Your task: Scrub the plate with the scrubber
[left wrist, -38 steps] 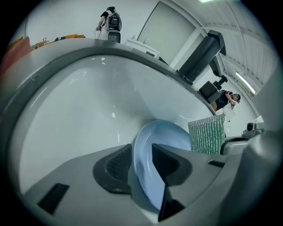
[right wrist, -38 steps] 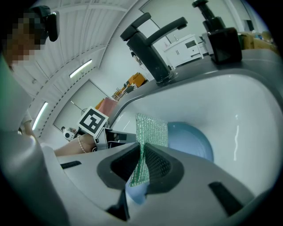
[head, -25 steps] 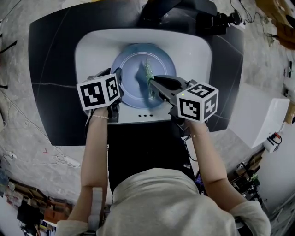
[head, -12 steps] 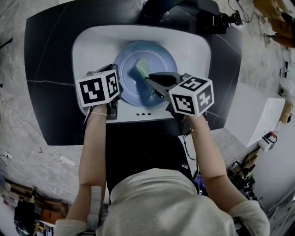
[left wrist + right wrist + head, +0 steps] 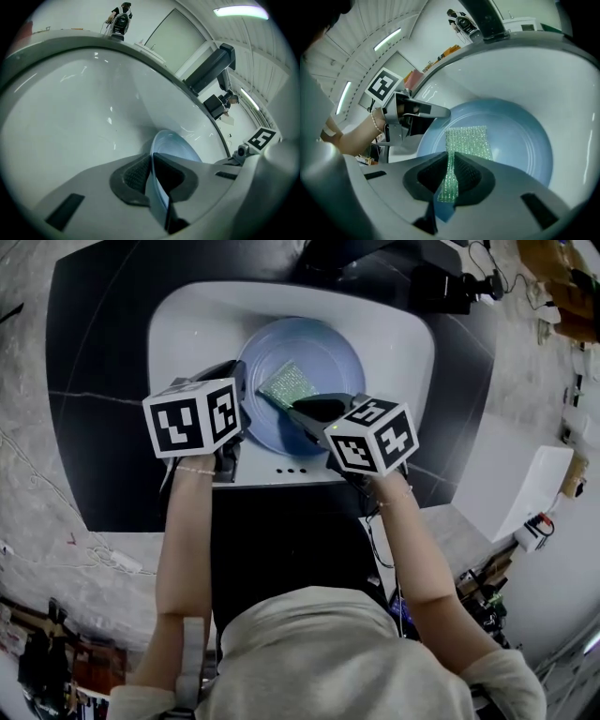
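Both grippers sit at the upper middle of the head view. The left gripper (image 5: 151,176) has its jaws closing on the blue plate (image 5: 319,352), whose left rim looks pinched already. The right gripper (image 5: 451,174) is clamped on the green scrubber (image 5: 286,385), which lies on the plate in the white sink (image 5: 187,324).

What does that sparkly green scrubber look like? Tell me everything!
The scrubber is a sparkly green mesh rectangle, soft-looking, with a blue layer showing underneath at its near end. The right gripper pinches that end between its pads. The rest lies spread flat on the blue plate, inside the white sink.
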### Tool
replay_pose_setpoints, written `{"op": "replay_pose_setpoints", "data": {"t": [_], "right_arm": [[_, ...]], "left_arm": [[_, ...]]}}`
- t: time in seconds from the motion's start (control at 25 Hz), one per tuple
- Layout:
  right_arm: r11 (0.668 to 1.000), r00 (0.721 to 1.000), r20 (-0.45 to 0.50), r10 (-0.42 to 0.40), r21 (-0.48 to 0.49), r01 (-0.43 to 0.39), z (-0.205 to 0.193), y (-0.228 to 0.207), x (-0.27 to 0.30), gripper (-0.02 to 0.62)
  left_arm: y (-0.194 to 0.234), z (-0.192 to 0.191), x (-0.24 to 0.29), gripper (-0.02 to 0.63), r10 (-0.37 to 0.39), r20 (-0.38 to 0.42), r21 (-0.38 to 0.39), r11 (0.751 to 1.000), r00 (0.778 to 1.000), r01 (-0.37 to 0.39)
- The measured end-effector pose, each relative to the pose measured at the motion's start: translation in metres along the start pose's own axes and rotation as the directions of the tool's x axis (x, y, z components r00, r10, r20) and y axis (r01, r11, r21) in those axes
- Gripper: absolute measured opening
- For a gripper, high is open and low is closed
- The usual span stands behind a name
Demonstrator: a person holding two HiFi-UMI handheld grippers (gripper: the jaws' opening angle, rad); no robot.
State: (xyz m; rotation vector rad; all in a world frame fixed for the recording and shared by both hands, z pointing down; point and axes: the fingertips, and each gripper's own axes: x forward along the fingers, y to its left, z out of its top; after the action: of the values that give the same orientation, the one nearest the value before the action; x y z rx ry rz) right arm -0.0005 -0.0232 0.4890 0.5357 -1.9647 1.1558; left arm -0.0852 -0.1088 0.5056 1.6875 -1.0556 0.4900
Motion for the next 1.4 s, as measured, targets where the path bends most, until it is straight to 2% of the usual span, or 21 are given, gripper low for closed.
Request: {"op": "replay_pose_setpoints", "data": {"t": [0.12,0.32,0.68,1.0,1.4], "right_arm": [[1.000,1.000,-0.026,-0.006,-0.010,0.005,-0.004,0.000,0.005,0.052],[1.000,0.999,-0.046,-0.017,-0.022,0.016,-0.006,0.001,0.011,0.044],[0.999,0.998,-0.062,-0.002,-0.051,-0.001,0.001,0.010,0.020,0.037],[0.998,0.998,0.001,0.058,0.003,-0.058,0.026,0.016,0.036,0.037],[1.000,0.997,0.073,0.005,0.011,-0.006,0.056,-0.011,0.039,0.037]], "left_arm": [[-0.003,0.002,0.000,0.038,-0.006,0.013,-0.002,1.000,1.000,0.007],[-0.002,0.005,-0.001,0.038,0.021,0.027,0.052,0.998,0.999,-0.022],[0.000,0.005,-0.001,0.037,0.015,0.032,0.033,0.999,0.999,-0.017],[0.002,0.003,-0.002,0.037,0.020,0.025,0.052,0.998,0.999,-0.021],[0.002,0.006,-0.007,0.038,0.017,0.036,0.027,0.999,0.999,-0.018]]}}
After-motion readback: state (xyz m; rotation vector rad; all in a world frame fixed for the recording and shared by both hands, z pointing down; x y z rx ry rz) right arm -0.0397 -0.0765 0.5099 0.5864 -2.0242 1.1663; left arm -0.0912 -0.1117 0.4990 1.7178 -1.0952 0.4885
